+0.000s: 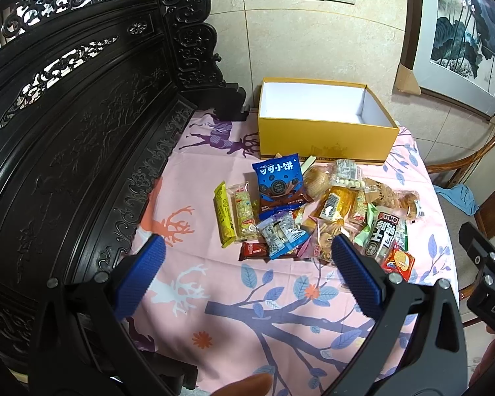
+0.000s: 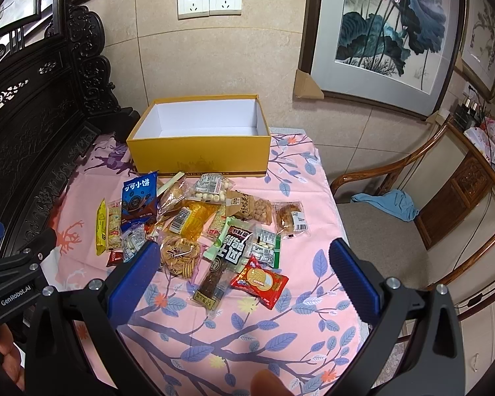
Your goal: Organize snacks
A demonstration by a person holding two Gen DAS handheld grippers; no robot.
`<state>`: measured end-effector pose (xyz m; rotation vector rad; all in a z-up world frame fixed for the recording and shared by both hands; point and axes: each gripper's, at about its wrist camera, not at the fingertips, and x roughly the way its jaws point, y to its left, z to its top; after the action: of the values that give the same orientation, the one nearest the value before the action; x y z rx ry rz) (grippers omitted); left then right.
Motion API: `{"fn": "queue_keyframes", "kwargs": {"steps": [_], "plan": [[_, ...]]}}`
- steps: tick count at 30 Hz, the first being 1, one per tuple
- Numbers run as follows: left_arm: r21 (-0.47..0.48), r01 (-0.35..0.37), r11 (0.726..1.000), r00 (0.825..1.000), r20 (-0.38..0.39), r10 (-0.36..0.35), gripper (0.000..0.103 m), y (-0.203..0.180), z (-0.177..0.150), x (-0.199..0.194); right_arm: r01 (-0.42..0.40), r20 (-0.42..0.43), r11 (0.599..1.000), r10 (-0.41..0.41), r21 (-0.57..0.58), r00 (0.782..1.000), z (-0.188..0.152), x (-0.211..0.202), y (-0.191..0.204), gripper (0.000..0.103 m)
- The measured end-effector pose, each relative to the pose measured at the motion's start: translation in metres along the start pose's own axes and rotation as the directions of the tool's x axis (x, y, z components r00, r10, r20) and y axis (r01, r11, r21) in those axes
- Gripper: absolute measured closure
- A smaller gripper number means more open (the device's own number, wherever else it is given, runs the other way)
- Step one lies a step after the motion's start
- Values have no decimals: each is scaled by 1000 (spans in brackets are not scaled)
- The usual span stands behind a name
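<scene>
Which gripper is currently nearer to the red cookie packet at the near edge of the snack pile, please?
Right. The red cookie packet lies just ahead, between the open right gripper's fingers; the left gripper faces the pile's other side, the packet beyond its right finger.

A box point(image 2: 199, 153) is set at the back of the table point(image 2: 300, 313), against the wall. The snacks point(image 2: 198, 221) are heaped just before it. A chair point(image 2: 412, 217) is placed to the right.
</scene>
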<state>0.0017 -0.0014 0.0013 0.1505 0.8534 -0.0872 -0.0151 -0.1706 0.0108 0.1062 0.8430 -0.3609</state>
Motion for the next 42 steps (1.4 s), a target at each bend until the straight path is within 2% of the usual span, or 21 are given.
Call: {"fn": "queue_keyframes", "kwargs": {"steps": [42], "plan": [[-1,4,1000,1000,2,-4,2,3,2,1,-7,1,1000,7,-1,1000,2,3,-1,1]]}}
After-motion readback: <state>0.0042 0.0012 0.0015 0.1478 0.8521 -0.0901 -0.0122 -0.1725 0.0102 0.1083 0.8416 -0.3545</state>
